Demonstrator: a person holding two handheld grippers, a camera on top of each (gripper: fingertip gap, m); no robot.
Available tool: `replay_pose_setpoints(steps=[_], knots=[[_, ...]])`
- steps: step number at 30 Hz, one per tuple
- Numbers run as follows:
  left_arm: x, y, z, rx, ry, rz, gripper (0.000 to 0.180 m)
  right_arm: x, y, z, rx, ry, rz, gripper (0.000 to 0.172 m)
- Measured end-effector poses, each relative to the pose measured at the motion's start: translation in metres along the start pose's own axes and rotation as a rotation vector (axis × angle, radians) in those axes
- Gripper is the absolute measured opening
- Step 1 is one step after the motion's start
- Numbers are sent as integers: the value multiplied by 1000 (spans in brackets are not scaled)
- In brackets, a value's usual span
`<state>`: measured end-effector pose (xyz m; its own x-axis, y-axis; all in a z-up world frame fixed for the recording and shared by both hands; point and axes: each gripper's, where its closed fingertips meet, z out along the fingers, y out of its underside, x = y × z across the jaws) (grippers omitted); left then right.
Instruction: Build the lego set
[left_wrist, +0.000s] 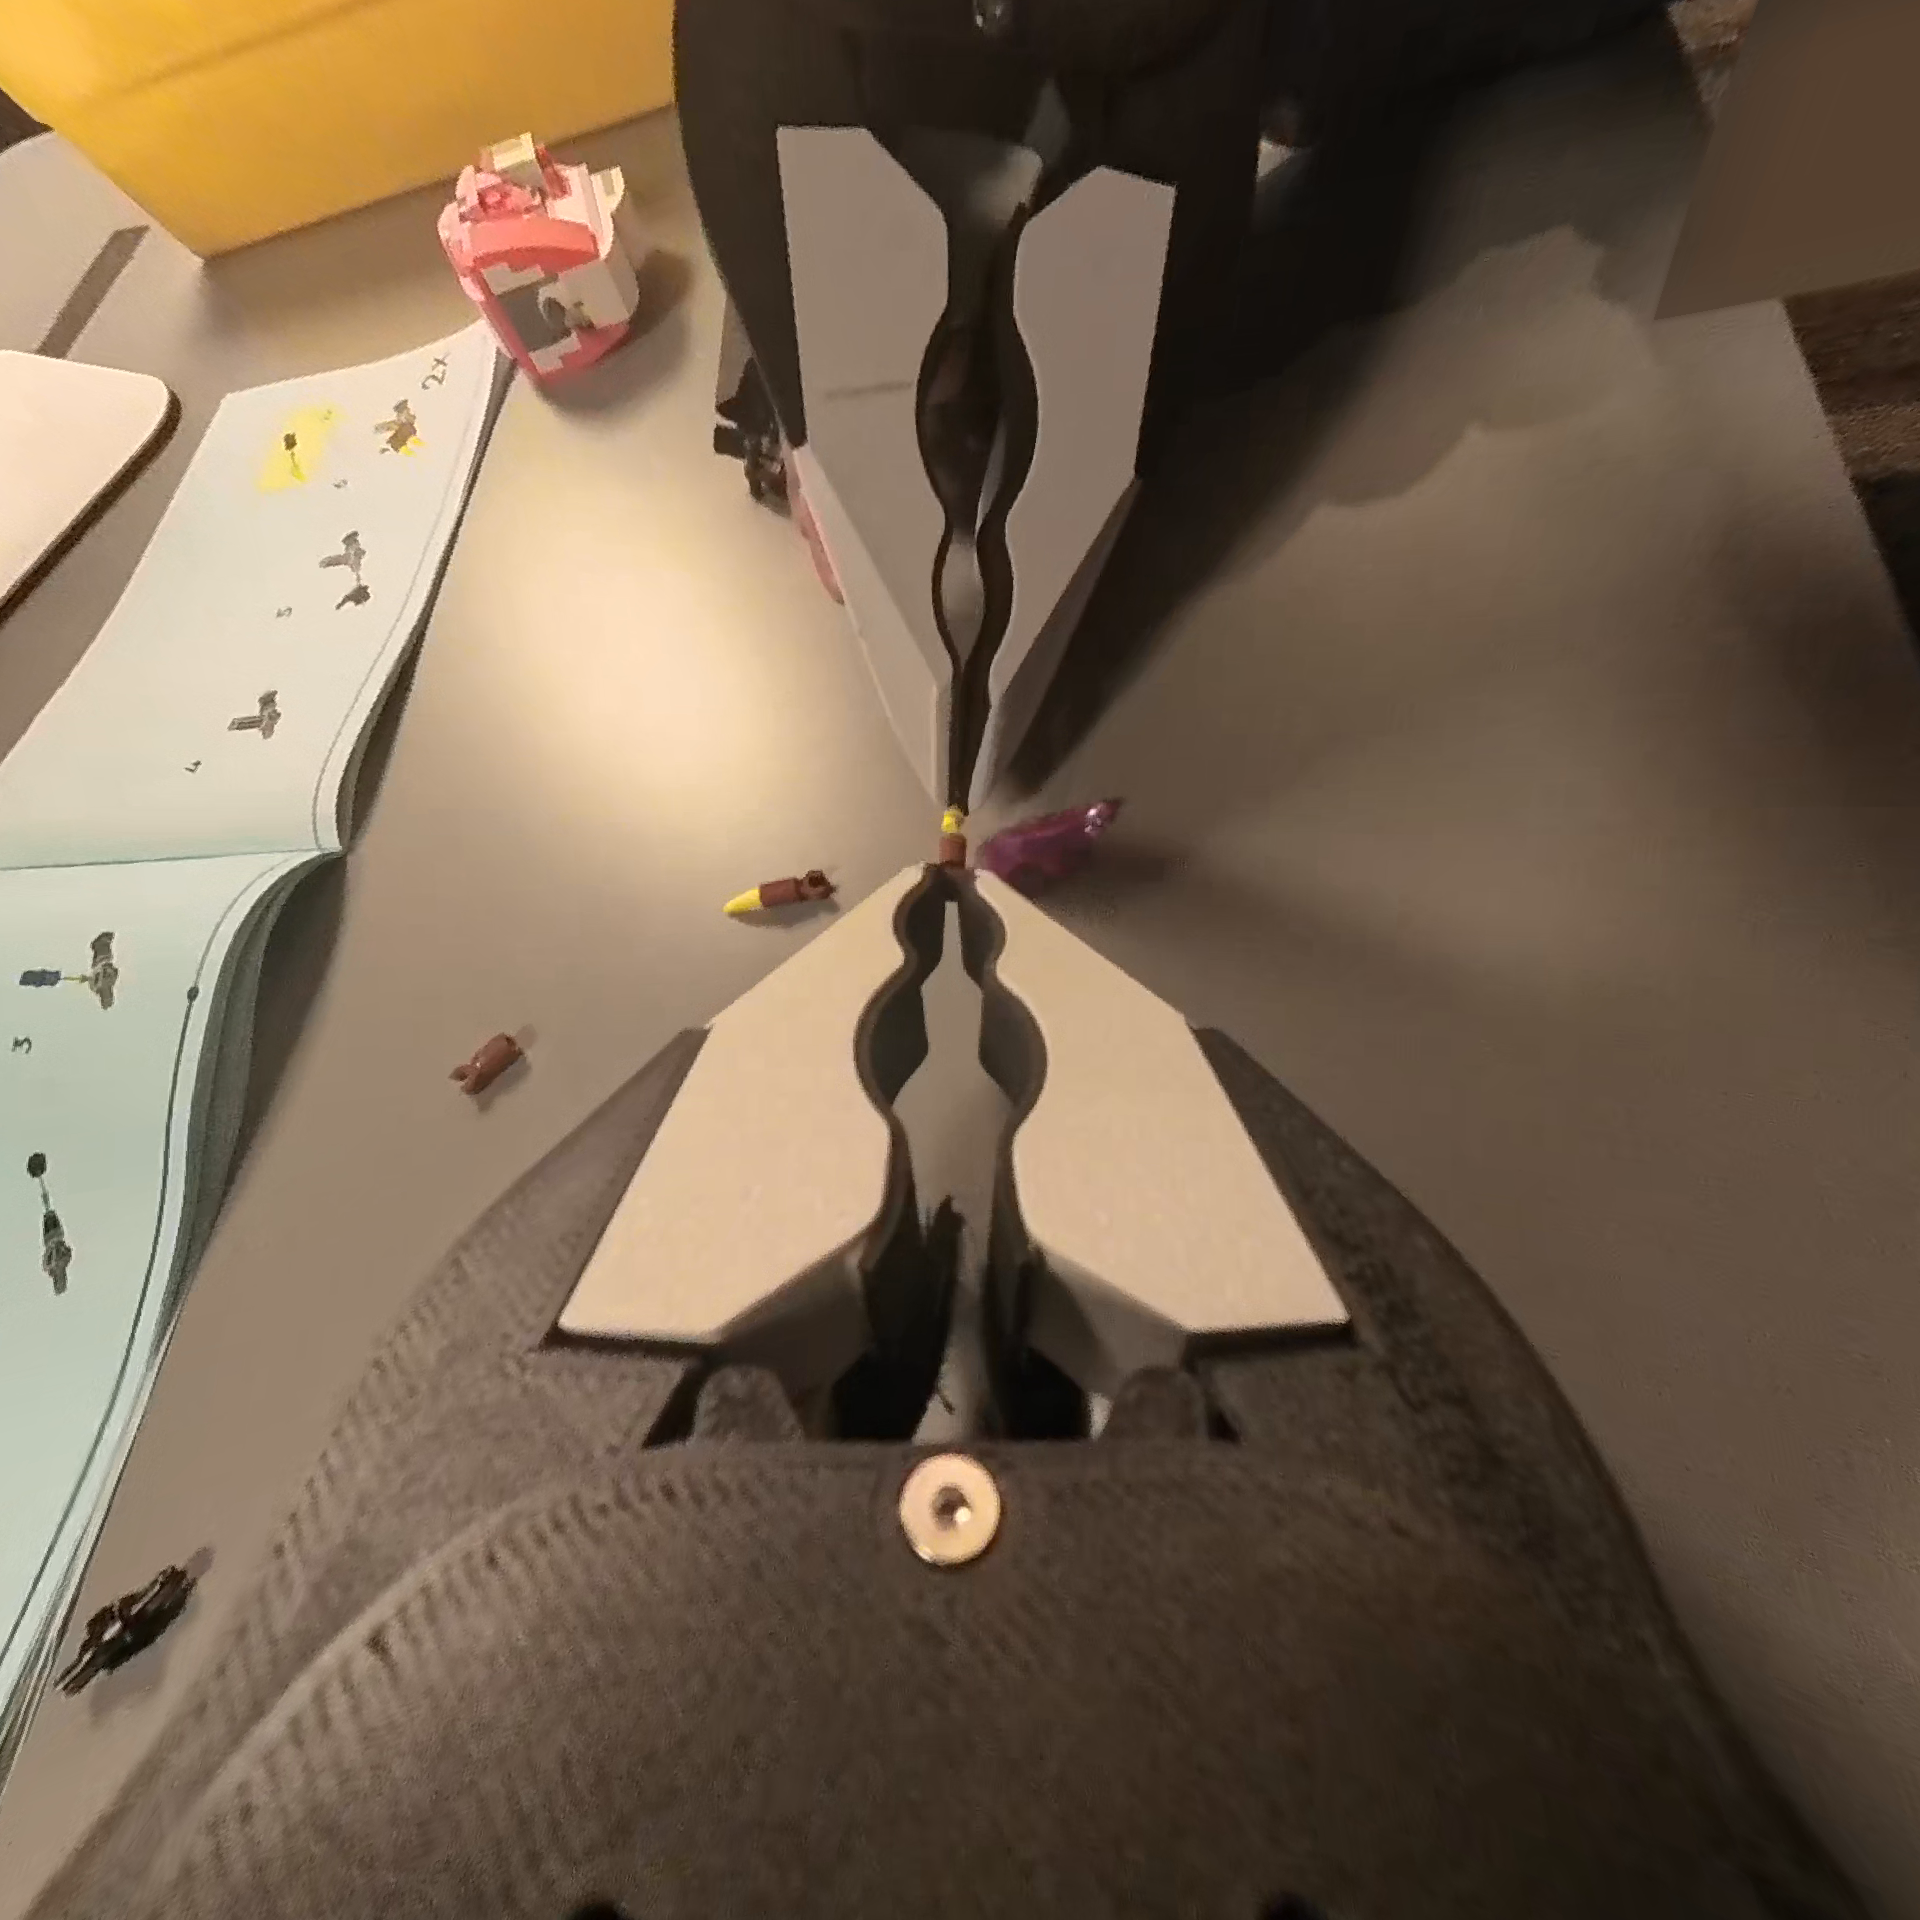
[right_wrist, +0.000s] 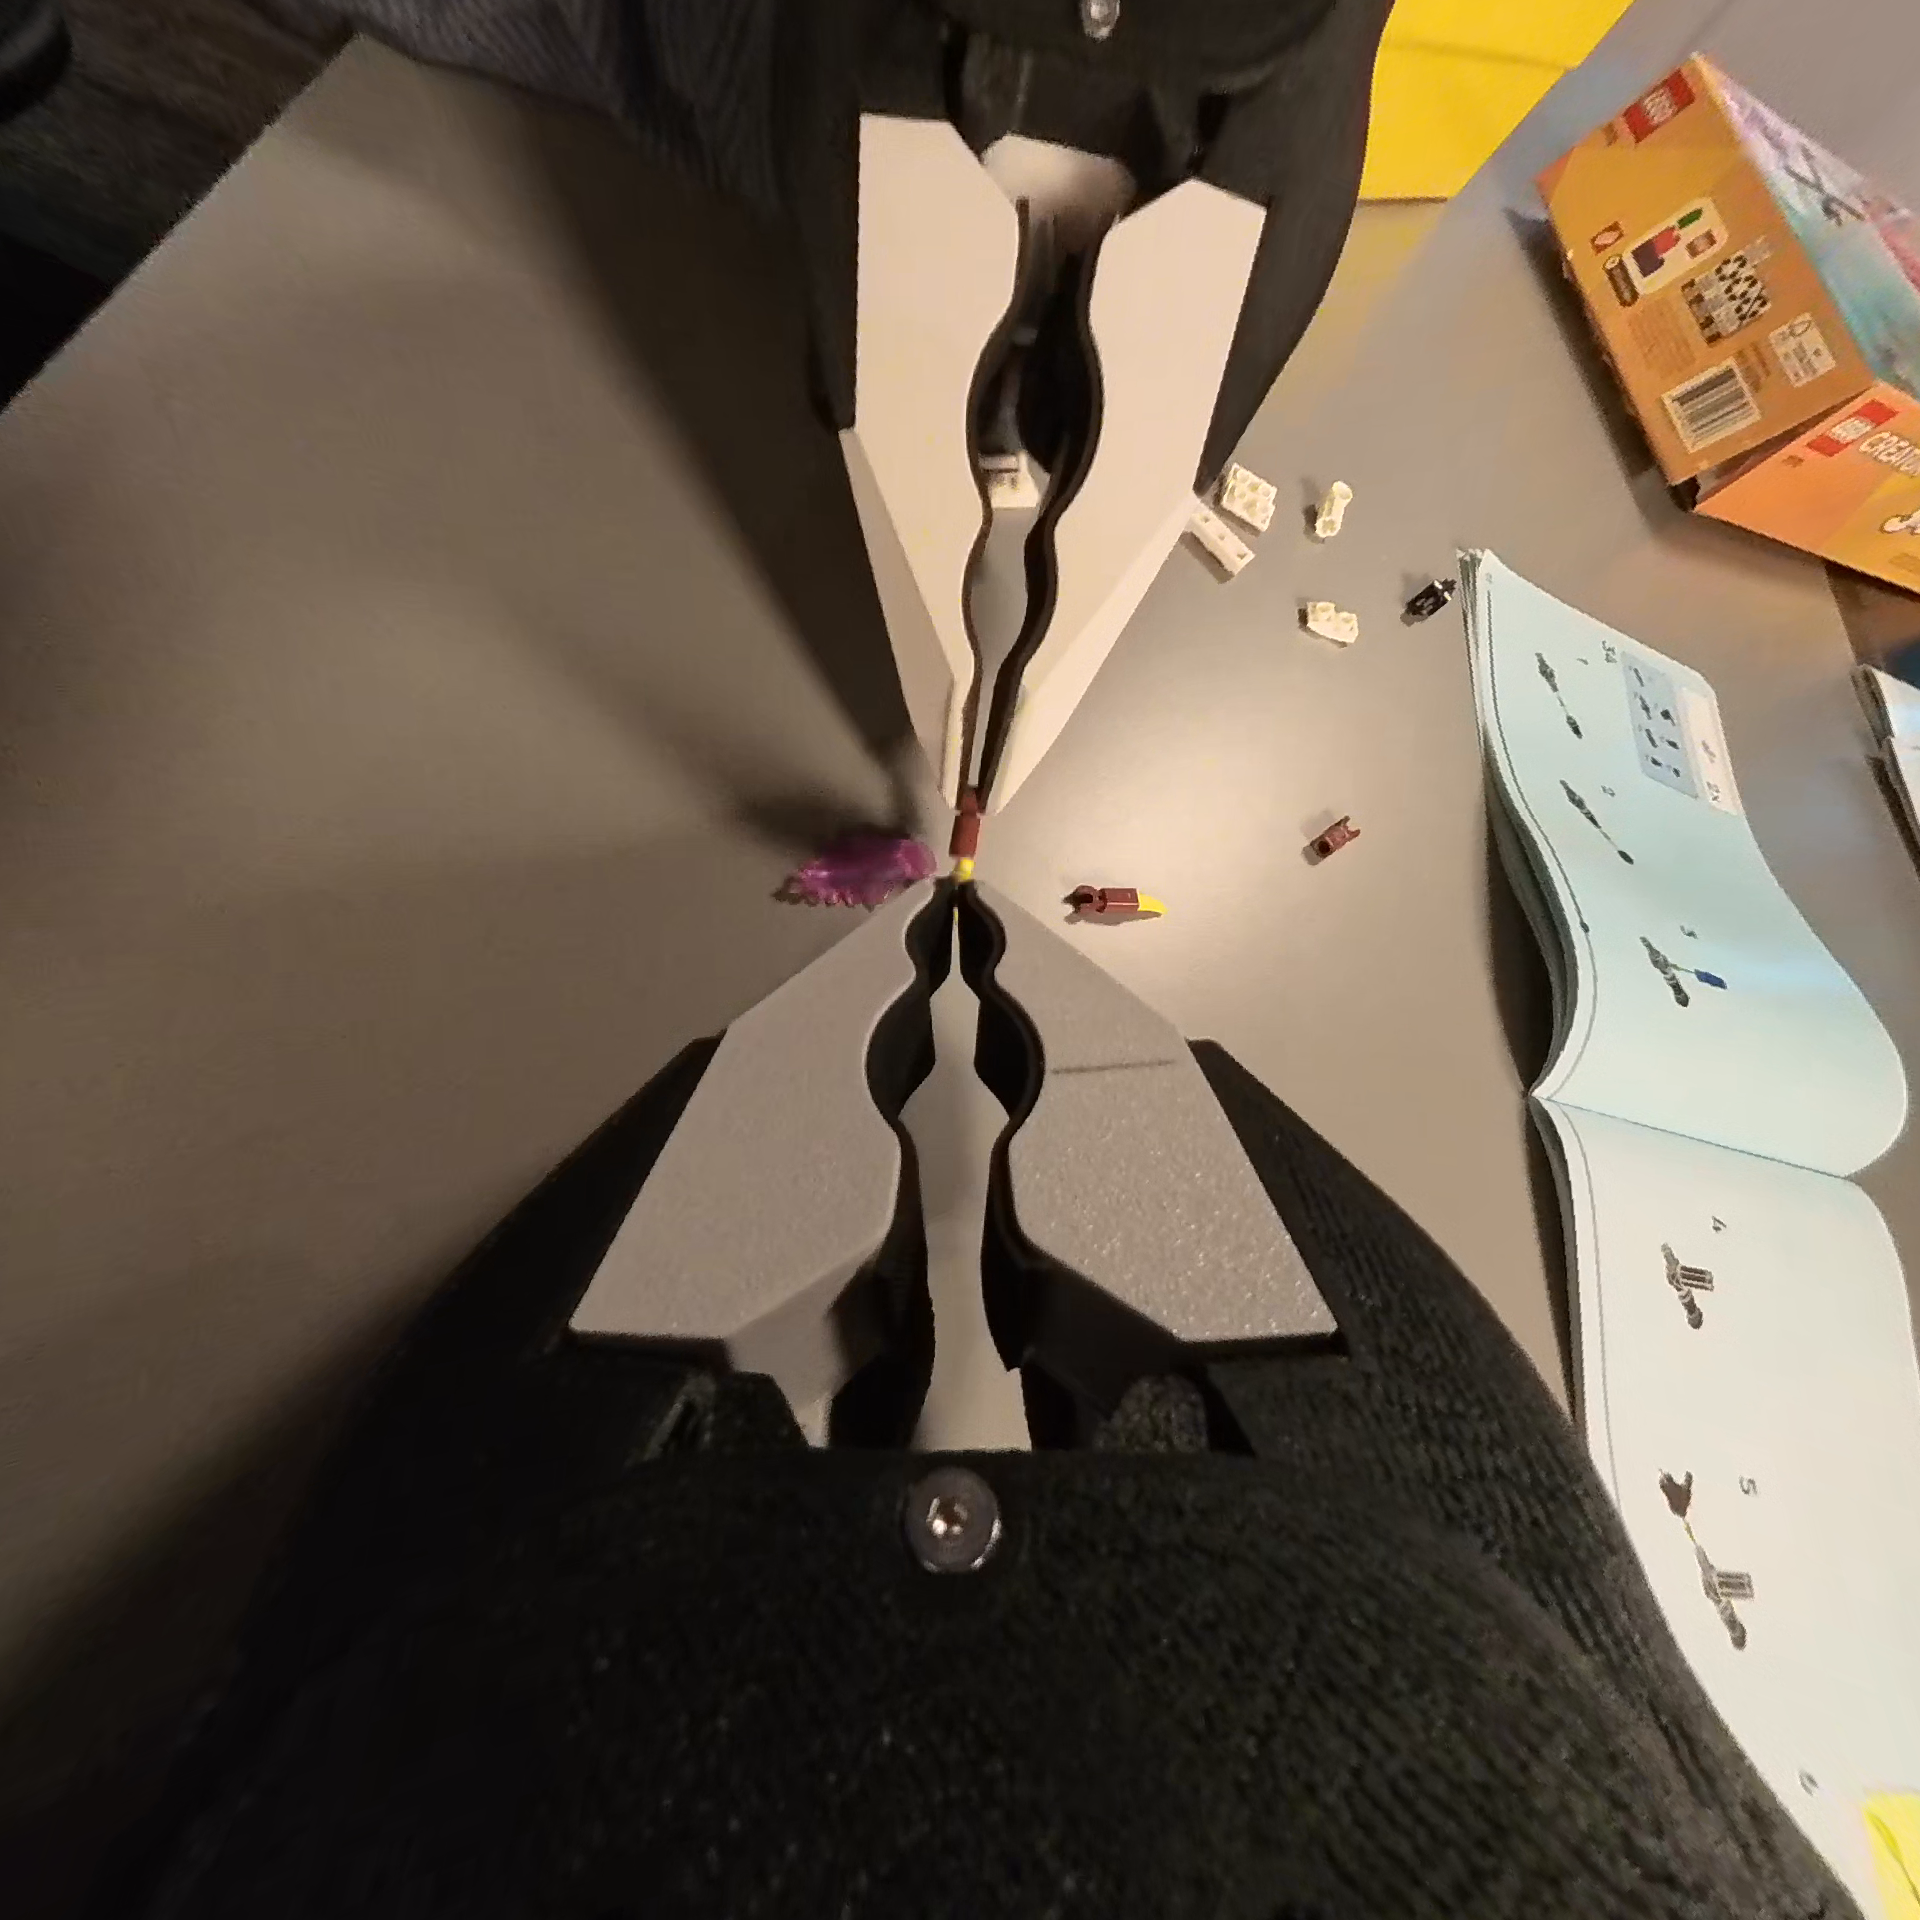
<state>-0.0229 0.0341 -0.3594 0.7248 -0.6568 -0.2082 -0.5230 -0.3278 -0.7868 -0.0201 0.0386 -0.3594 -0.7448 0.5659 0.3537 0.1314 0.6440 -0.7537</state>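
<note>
- We see the left gripper (left_wrist: 951, 873) clamped on a small brown piece (left_wrist: 950, 852).
- We see the right gripper (right_wrist: 961, 902) pinching a yellow tip (right_wrist: 965, 865), which meets the brown piece end to end above the grey table (left_wrist: 623, 665).
- We note a purple piece (right_wrist: 862, 871) just beside the tips, and an open booklet (right_wrist: 1704, 935) well apart.

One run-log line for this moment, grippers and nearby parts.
left gripper: shut on brown piece | right gripper: shut on yellow tip | fingertip to fingertip | purple piece beside, on table

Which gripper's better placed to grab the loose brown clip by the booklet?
Left, likely: the brown clip lies beside the left gripper's fingers, farther from the right gripper. Both are full: left pinches a brown piece, right a yellow tip.
</note>
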Motion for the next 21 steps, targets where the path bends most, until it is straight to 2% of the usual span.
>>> replay_pose_setpoints(steps=[21], knots=[[4, -7, -3, 47, 46, -17, 2, -5, -6, -1, 37, -14, -37, 0]])
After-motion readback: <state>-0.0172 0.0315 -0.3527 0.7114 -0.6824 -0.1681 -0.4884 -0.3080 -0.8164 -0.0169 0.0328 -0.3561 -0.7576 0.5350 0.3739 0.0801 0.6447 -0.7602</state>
